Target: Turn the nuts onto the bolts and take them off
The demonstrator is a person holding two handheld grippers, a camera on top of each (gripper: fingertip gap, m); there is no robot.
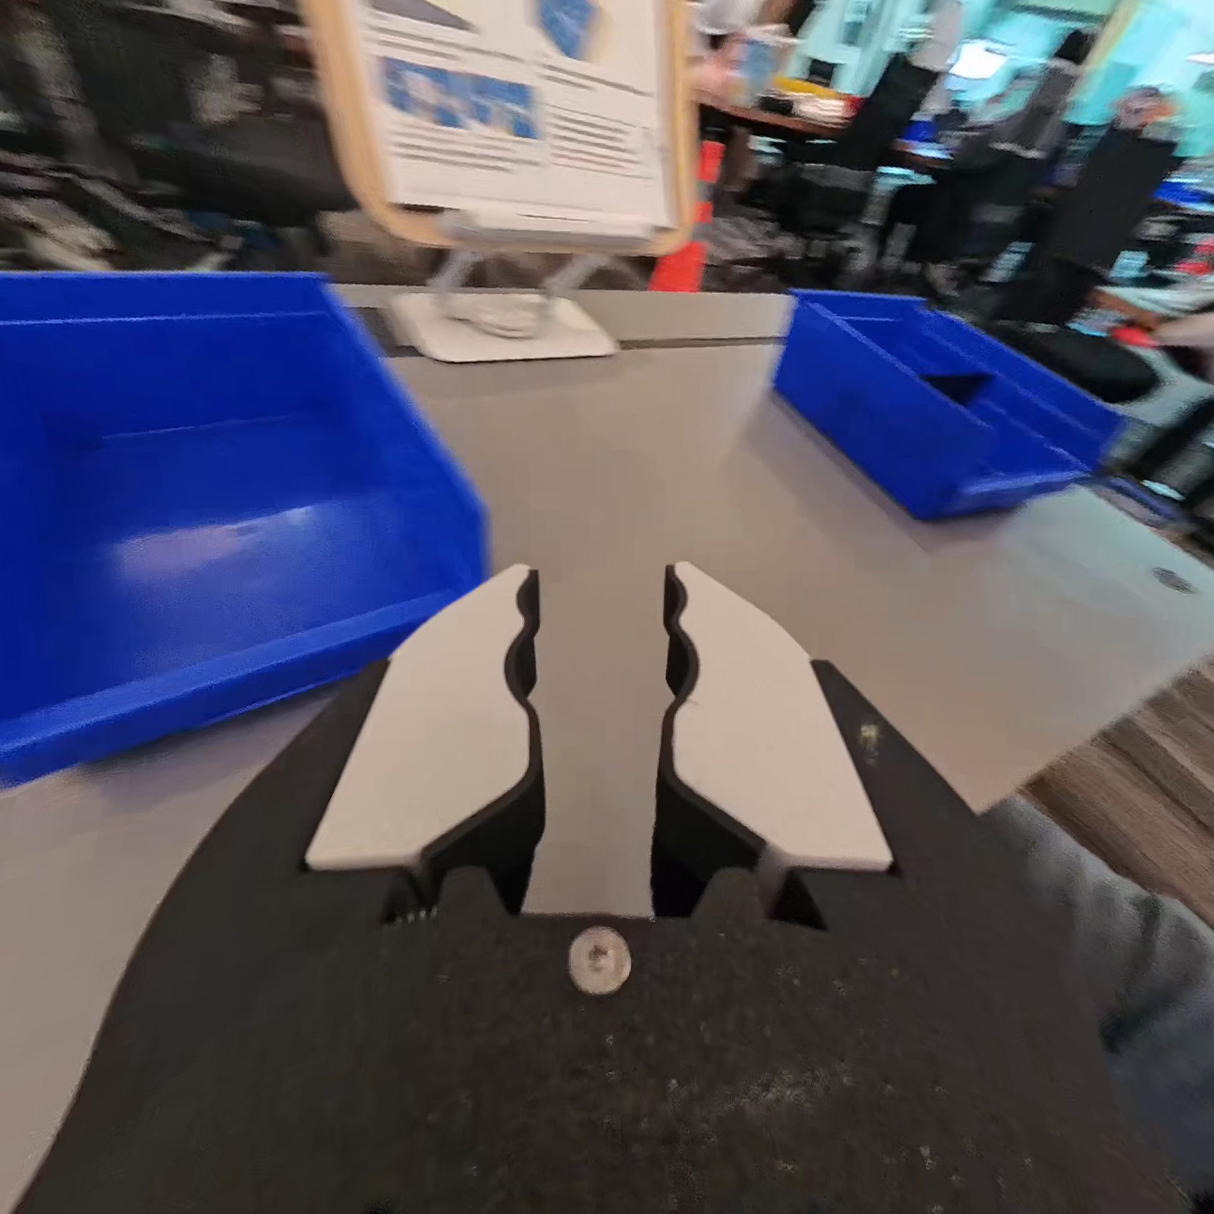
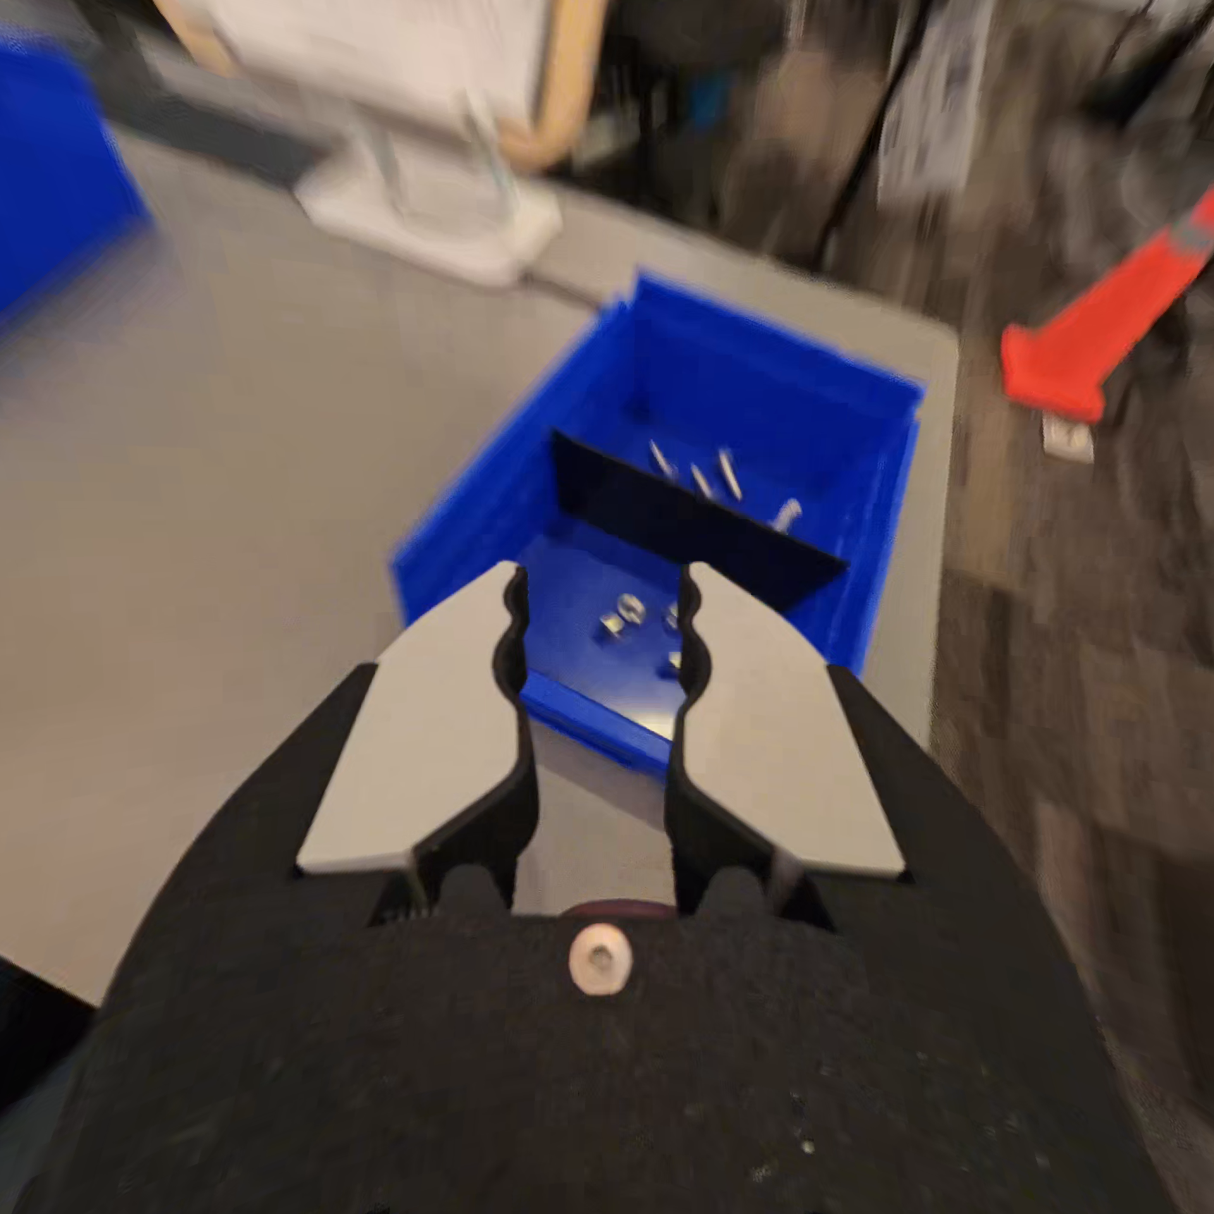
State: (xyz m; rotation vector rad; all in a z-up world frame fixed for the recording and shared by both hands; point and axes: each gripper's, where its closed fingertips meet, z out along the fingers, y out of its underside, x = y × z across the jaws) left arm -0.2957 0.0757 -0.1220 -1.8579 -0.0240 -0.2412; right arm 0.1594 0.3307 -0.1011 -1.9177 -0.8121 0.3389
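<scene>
No nut is on a bolt yet, so assembly appears not begun. Left gripper (image 1: 601,578) and right gripper (image 2: 601,581) both hang with jaws apart, empty. The divided blue bin (image 2: 874,558) at the grey table's (image 1: 657,460) right edge holds nuts (image 2: 621,614) in its near compartment and bolts (image 2: 696,470) beyond the black divider (image 2: 683,525). The large blue bin (image 1: 197,690) near the left edge shows nothing inside.

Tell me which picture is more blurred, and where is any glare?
Right wrist view: blurred more, with the divided blue bin and the small nuts smeared. Left wrist view: the background is blurred, the tool is sharp, and pale glare lies on the floor of the big blue bin.
</scene>
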